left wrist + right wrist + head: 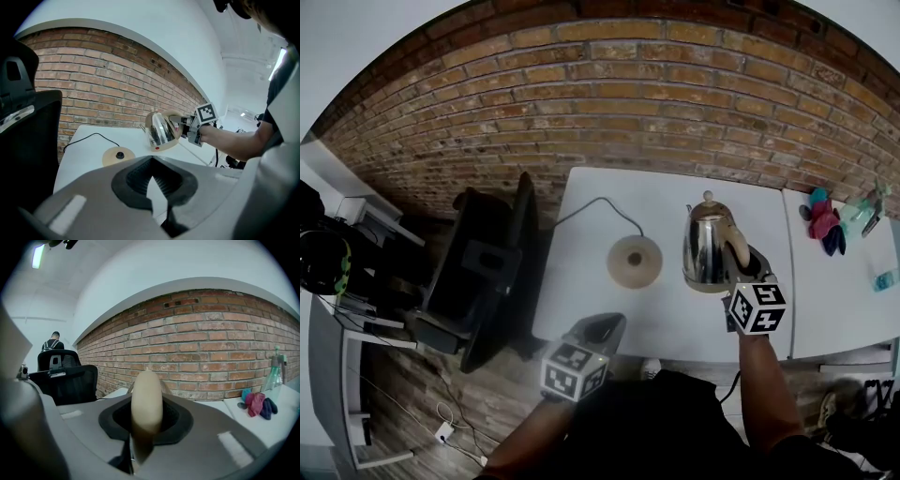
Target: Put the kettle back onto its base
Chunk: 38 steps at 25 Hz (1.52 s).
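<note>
Right gripper view: the right gripper [146, 427] is seen clamped on the kettle's beige handle [146, 397], which stands upright between the jaws and fills the gap. Just ahead of this gripper, in the head view, the steel kettle [705, 248] is held over the white table [675, 328] with its spout turned away from the gripper; a slight tilt is shown in the left gripper view. Whether its bottom is clear of the table cannot be told. To the left of the right gripper, apart from the kettle, the round base [635, 261] is found flat on the table, its cord [595, 208] trailing off beyond it. The left gripper [151, 180] is held nearer the table's front edge, its jaws together at the tips with nothing between them, pointed toward the base. Further left of it a black chair [483, 272] is seen.
</note>
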{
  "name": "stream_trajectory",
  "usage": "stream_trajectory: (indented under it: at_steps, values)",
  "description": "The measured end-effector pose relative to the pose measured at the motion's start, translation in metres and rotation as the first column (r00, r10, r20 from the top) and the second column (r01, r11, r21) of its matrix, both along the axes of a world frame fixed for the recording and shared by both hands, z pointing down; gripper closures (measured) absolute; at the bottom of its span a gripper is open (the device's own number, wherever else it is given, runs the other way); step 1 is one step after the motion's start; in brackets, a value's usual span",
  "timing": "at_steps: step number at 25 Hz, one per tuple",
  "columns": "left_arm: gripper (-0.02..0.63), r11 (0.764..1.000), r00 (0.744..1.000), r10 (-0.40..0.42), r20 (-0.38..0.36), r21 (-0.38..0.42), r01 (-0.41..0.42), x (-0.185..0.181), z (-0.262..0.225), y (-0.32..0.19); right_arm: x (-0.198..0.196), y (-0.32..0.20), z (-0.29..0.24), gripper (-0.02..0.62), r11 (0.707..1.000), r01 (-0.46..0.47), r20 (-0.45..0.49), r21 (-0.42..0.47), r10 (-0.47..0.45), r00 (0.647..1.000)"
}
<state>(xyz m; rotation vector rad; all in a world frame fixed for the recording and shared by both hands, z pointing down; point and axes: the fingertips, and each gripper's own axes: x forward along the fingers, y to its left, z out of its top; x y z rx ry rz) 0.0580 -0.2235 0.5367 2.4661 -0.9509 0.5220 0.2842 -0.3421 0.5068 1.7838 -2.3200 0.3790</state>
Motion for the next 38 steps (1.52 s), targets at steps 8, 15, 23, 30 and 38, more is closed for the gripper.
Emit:
stream_trajectory:
  at_steps: [8, 15, 23, 30, 38]
  values:
    - [0.606, 0.999, 0.999, -0.043, -0.002, 0.000, 0.043, -0.027, -0.002, 0.002, -0.039, -0.005, -0.005, 0.506, 0.999, 0.050, 0.010, 0.009, -0.050, 0.999]
    - [0.606, 0.996, 0.996, -0.084, -0.006, -0.007, 0.084, -0.053, -0.004, 0.006, -0.073, -0.010, -0.008, 0.506, 0.996, 0.089, 0.016, 0.013, -0.090, 0.996]
    - [0.606, 0.991, 0.991, -0.130, -0.005, -0.006, 0.130, -0.082, 0.000, 0.006, -0.109, -0.019, -0.007, 0.506, 0.992, 0.124, 0.024, 0.017, -0.124, 0.992]
    - [0.606, 0.988, 0.988, -0.156, -0.007, -0.016, 0.156, -0.098, 0.005, 0.010, -0.139, -0.031, -0.001, 0.506, 0.988, 0.156, 0.038, 0.024, -0.157, 0.987]
    - [0.606, 0.980, 0.981, -0.195, 0.009, -0.024, 0.195, -0.117, 0.011, 0.014, -0.165, -0.047, 0.007, 0.506, 0.984, 0.172, 0.050, 0.039, -0.174, 0.983]
